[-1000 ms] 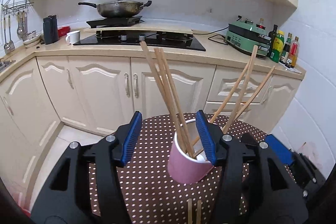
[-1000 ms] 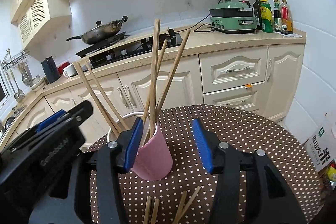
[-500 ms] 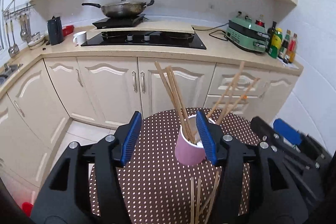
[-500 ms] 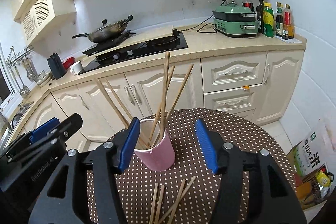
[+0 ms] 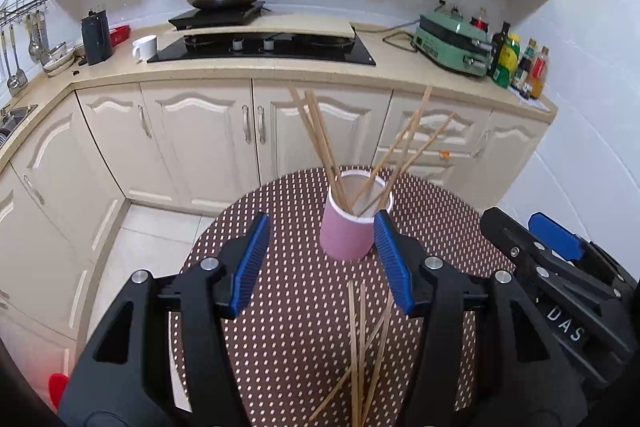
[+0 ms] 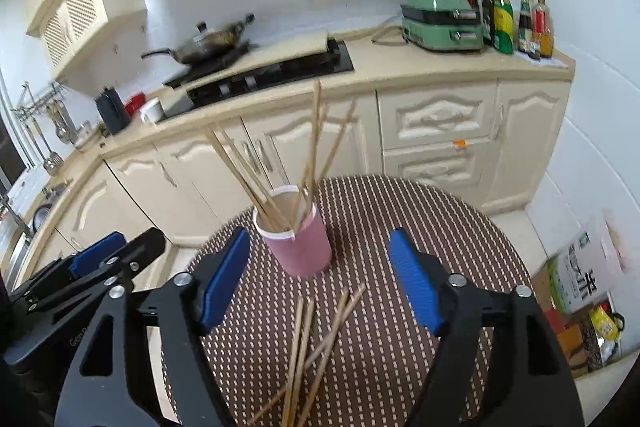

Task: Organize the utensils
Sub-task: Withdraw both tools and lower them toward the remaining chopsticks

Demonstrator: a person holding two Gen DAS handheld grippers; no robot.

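A pink paper cup with a white rim point(image 5: 345, 231) was seen standing upright on a round table covered in a brown cloth with pale dots point(image 5: 280, 307), towards the far side of it. Several long wooden chopsticks point(image 5: 320, 139) had been stood in the cup, fanned out to both sides and leaning on its rim. More loose wooden chopsticks point(image 5: 358, 351) were seen lying crossed on the cloth, nearer the cameras than the cup and not touching it.

The left gripper point(image 5: 320, 267), black with ribbed blue pads, was held above the table with its jaws about half apart; nothing was gripped between them, and the cup was seen beyond the pads, close by the right-hand one. The right gripper point(image 6: 320, 279), of the same make, was held over the loose chopsticks with its jaws opening wide, and nothing was between them; the cup was seen beyond them, nearer the left pad. Each gripper appeared at the edge of the other's view.

Behind the table, cream kitchen cabinets point(image 5: 200, 139) were seen under a beige worktop with a black glass hob point(image 5: 260, 47).
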